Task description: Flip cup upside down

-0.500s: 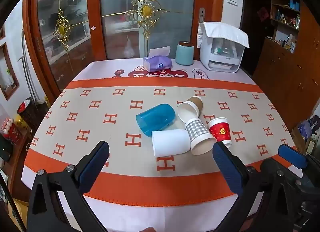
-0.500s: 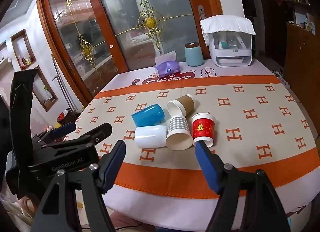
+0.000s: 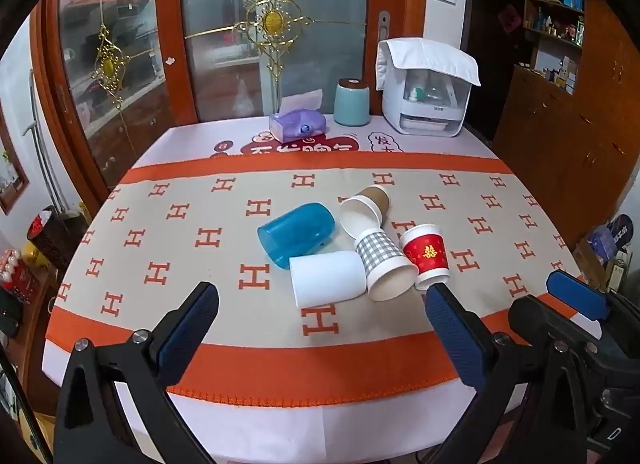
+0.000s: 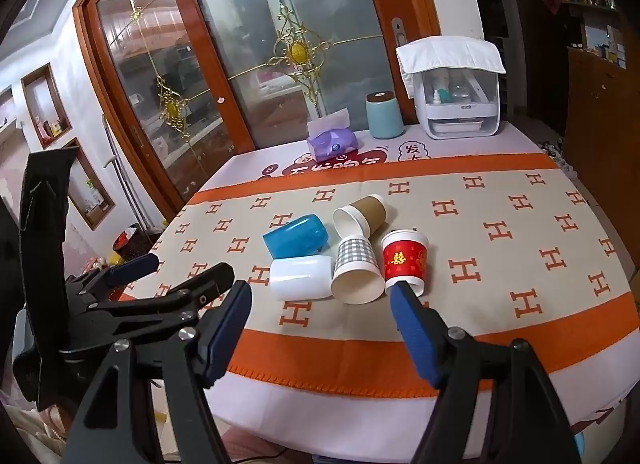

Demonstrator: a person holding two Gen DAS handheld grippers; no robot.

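Several cups cluster mid-table. A blue plastic cup (image 3: 297,234) (image 4: 297,240), a white cup (image 3: 328,279) (image 4: 302,276), a checked paper cup (image 3: 385,264) (image 4: 356,270) and a brown paper cup (image 3: 365,207) (image 4: 360,213) lie on their sides. A red paper cup (image 3: 426,254) (image 4: 404,262) stands upside down. My left gripper (image 3: 320,308) is open and empty, near the table's front edge. My right gripper (image 4: 320,306) is open and empty, just short of the cups; it also shows in the left wrist view (image 3: 576,300).
At the table's far edge stand a purple tissue box (image 3: 297,127), a teal canister (image 3: 352,103) and a white appliance under a cloth (image 3: 426,89). The tablecloth (image 3: 160,223) is orange and beige. A glass door is behind, wooden cabinets at right.
Both grippers have moved slightly forward toward the cups. The cups have not moved.
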